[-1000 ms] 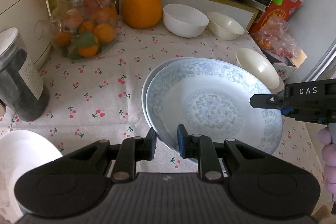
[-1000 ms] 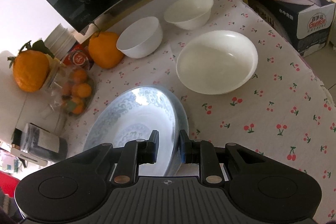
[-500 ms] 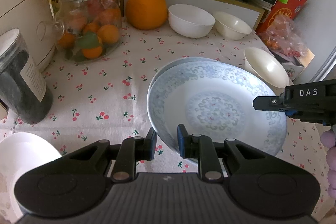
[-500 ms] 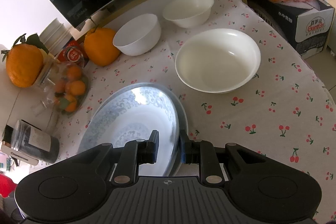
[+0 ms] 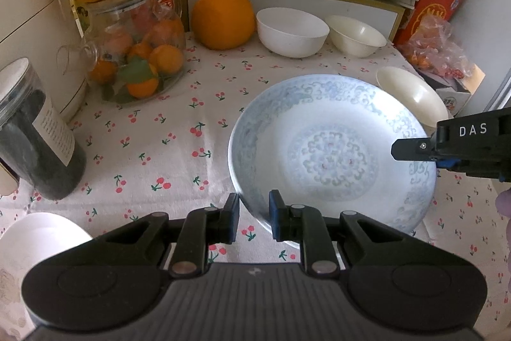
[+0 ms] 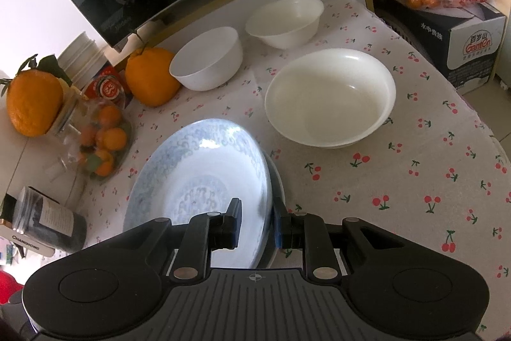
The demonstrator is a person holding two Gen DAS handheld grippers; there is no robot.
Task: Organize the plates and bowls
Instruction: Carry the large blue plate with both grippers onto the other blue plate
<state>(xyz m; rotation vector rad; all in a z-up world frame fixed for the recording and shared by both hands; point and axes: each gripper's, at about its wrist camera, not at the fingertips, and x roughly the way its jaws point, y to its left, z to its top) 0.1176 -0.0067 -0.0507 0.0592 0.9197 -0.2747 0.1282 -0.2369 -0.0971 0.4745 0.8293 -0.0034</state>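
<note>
A plate (image 5: 332,149) sits on the table (image 5: 153,130). Far behind it are two bowls (image 5: 292,31). A jar (image 5: 134,50) stands far left.

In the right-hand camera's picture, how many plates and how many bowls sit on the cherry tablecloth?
Blue-patterned plates: 2 (upper plate stacked on lower plate)
Bowls: 3 (white bowl, cream bowl, large bowl)
Total: 5

Each gripper is built of matte black plastic: a ribbed housing at the bottom of the frame, two linkage arms fixed with silver rivets, and blue pads (image 5: 277,214). White letters "DAS" are seen on the right gripper (image 5: 412,149) at the right edge.
</note>
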